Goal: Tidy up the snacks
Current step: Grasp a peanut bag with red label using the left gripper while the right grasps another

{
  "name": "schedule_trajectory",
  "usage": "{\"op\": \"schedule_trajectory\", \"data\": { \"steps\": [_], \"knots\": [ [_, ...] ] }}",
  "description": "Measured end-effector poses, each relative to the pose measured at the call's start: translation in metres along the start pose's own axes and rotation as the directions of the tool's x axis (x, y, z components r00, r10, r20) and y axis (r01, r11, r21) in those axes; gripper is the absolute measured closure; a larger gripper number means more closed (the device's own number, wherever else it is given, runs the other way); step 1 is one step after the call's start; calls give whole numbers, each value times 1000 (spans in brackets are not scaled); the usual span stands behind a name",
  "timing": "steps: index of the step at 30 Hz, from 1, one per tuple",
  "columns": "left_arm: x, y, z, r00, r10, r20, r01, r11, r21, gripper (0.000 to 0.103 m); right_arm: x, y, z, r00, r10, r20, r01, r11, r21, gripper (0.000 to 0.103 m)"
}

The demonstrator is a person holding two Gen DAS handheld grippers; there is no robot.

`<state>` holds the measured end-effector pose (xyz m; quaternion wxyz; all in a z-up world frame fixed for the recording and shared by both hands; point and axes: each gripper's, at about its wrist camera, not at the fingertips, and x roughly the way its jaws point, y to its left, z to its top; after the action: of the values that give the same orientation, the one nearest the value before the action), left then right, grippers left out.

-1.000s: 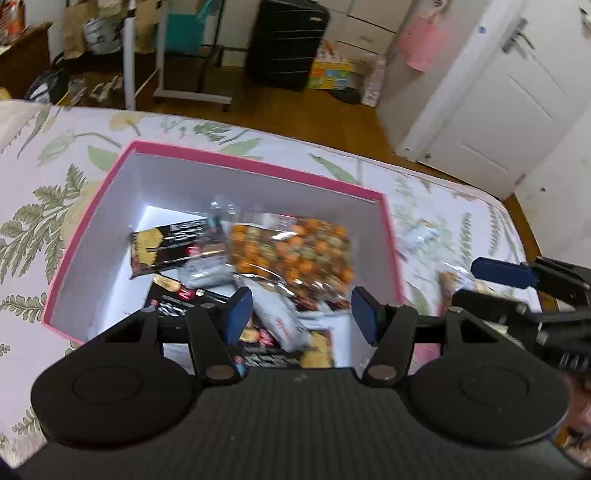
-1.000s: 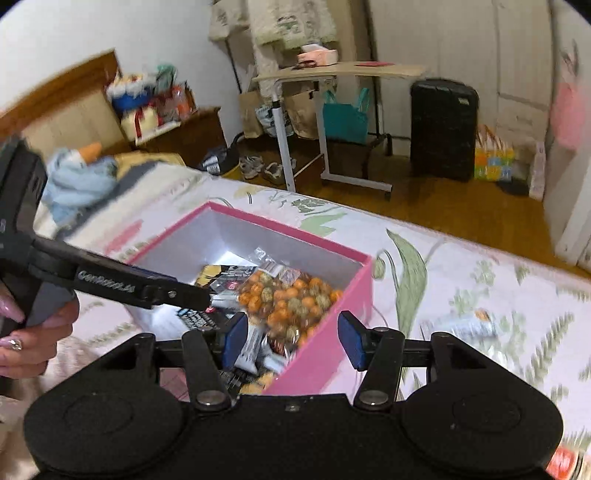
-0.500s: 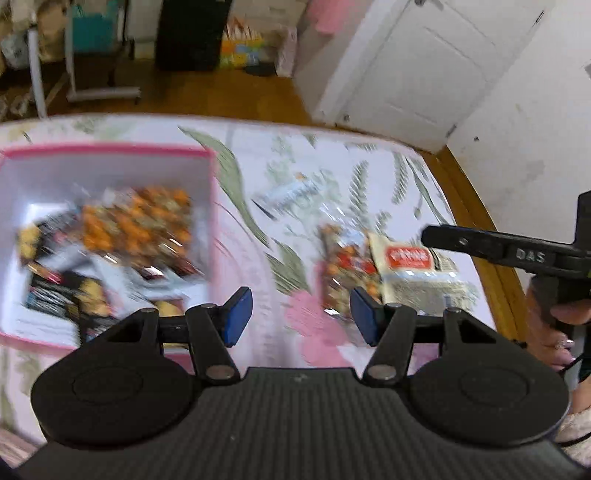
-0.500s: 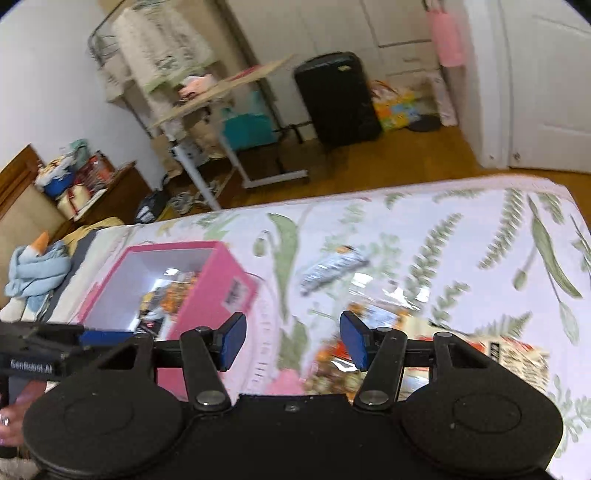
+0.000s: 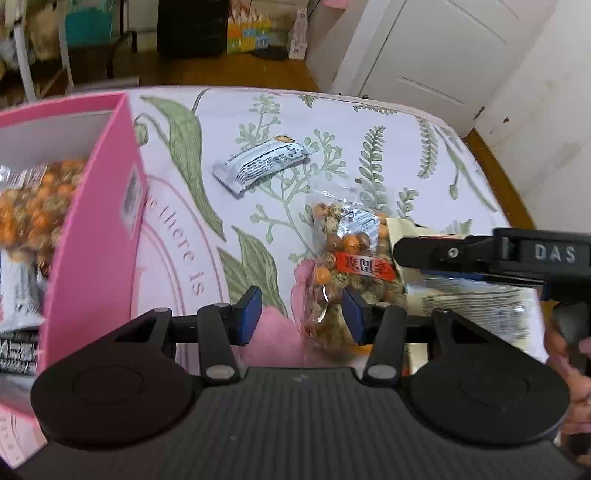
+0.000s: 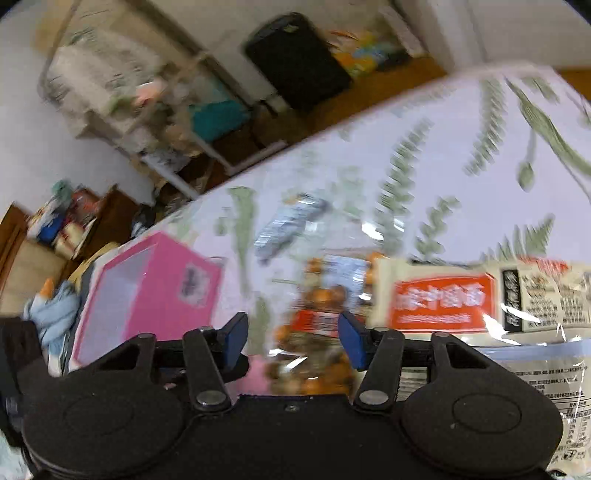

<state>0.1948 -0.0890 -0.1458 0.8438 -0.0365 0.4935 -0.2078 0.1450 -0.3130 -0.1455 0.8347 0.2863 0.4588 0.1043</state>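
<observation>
Pink box [image 5: 92,236] now leftward; left tongs [image 5: 301,314] over nut bag [image 5: 347,258].

It was a home bedroom: a bed [image 5: 369,122] with floral bedding, a wooden floor [image 5: 207,70], a white door [image 5: 436,55] and a black suitcase [image 5: 192,26].

Counted: one pink box [image 5: 92,236], three loose packets on the floral sheet [image 5: 369,122] — one silver bar wrapper [image 5: 260,164], one clear bag of orange-brown nuts [image 5: 347,258], one white noodle pack [image 6: 480,306] — plus two grippers, left gripper [image 5: 301,314] and right gripper [image 6: 291,336].
</observation>
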Motion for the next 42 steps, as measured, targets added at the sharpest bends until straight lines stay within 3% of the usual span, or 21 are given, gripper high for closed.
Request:
{"op": "schedule_trajectory", "data": {
  "steps": [3, 4, 6, 10, 16, 18, 20, 22, 29, 31, 36, 42],
  "knots": [
    [15, -1, -4, 999, -8, -39, 7, 1000, -14, 56, 7, -10, -8, 1000, -17, -26, 17, 1000, 5, 48],
    [18, 0, -5, 999, -9, -50, 8, 1000, -16, 56, 7, -11, -11, 999, -31, -24, 30, 999, -11, 57],
    [21, 0, -7, 999, -11, -47, 10, 1000, -12, 56, 6, -12, -13, 999, -53, -14, 52, 998, -37, 62],
    [22, 0, -6, 999, -9, -42, 9, 1000, -9, 53, 4, -14, -12, 985, -167, 48, 171, 979, -109, 63],
    [26, 6, -3, 998, -44, -42, 42, 998, -39, 53, 3, -16, -8, 982, -181, 47, 185, 977, -106, 61],
    [29, 8, -1, 996, -72, -49, 70, 996, -52, 54, 5, -9, -8, 982, -187, 38, 190, 974, -123, 57],
    [32, 6, 0, 992, -114, -59, 112, 993, -38, 54, 8, -4, -9, 991, -136, -1, 135, 984, -120, 54],
    [34, 3, -1, 982, -170, -82, 170, 985, 0, 56, 14, -2, -9, 991, -122, -52, 115, 987, -111, 40],
    [41, 4, -7, 981, -184, -68, 183, 983, -25, 53, 36, 8, -2, 980, -155, -128, 141, 984, -111, 26],
    [44, 6, -10, 969, -238, -59, 237, 971, -25, 53, 44, 13, 1, 973, -154, -169, 139, 985, -97, 10],
    [38, -4, -13, 977, -207, -58, 208, 978, 7, 53, 67, 40, -4, 942, -265, -207, 226, 955, -194, 1],
    [38, 4, -14, 971, -232, -52, 229, 972, -54, 52, 75, 34, -1, 937, -271, -218, 234, 955, -180, 2]
  ]
}}
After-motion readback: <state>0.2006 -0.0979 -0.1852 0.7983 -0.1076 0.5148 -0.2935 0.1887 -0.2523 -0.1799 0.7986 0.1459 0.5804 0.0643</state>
